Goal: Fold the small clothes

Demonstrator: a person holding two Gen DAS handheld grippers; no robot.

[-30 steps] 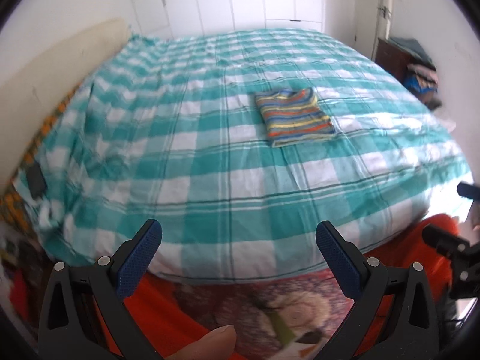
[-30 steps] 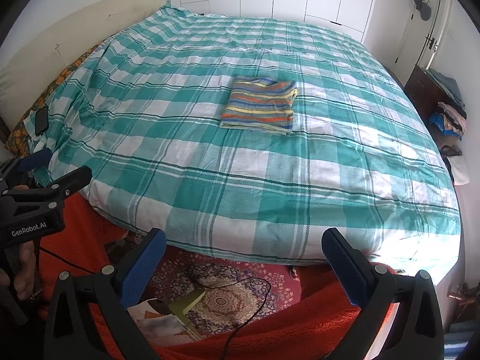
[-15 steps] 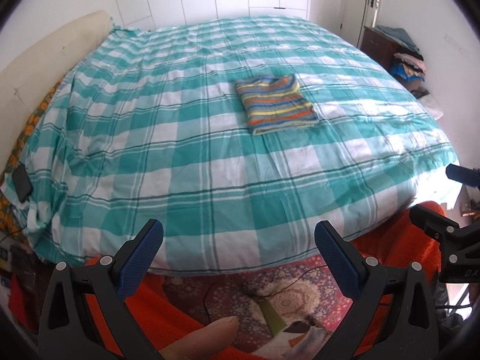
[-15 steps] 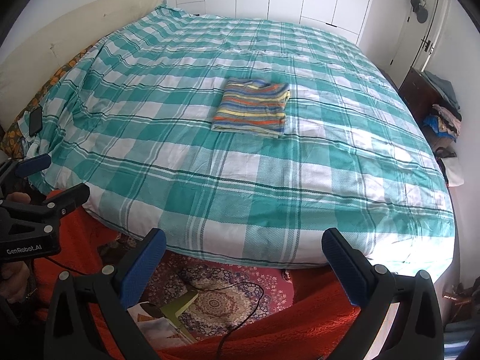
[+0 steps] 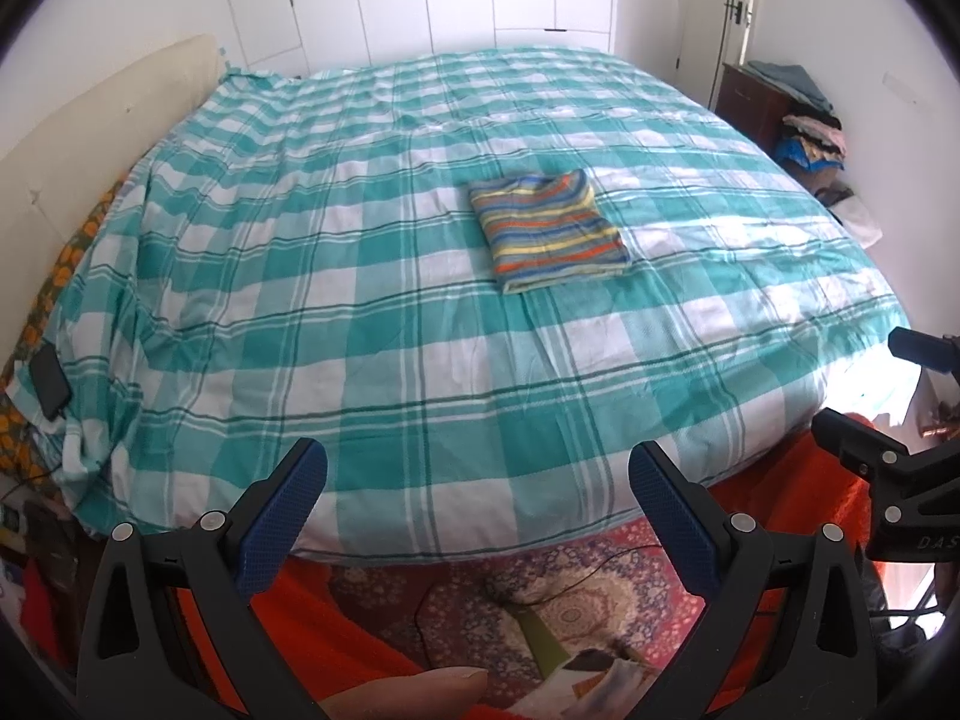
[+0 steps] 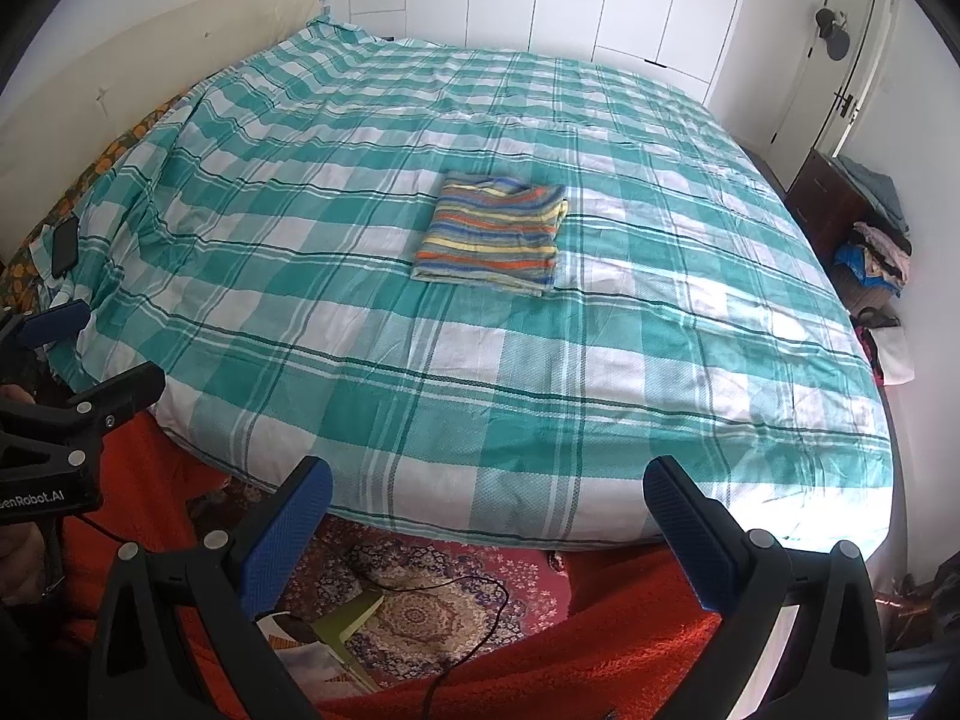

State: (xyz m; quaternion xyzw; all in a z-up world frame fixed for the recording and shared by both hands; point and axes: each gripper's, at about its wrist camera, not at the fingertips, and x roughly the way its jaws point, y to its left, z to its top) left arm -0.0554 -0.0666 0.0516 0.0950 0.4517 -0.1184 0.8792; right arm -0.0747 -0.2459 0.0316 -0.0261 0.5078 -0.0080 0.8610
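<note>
A striped garment [image 5: 549,231], folded into a flat rectangle, lies near the middle of the bed [image 5: 372,324]; it also shows in the right wrist view [image 6: 492,234]. My left gripper [image 5: 477,474] is open and empty, held off the bed's near edge, far from the garment. My right gripper [image 6: 489,492] is open and empty, also off the near edge. The right gripper shows at the right of the left wrist view [image 5: 894,414]; the left gripper shows at the left of the right wrist view [image 6: 66,360].
The bed has a teal and white checked cover [image 6: 600,360]. A black phone [image 5: 49,381] lies at its left edge. A patterned rug [image 6: 432,594] with a cable and papers is on the floor below. A dresser with piled clothes [image 6: 864,222] stands at the right wall.
Both grippers have drawn back and tilted up from the bed, so more of the room shows. The garment has not moved. Both stay open.
</note>
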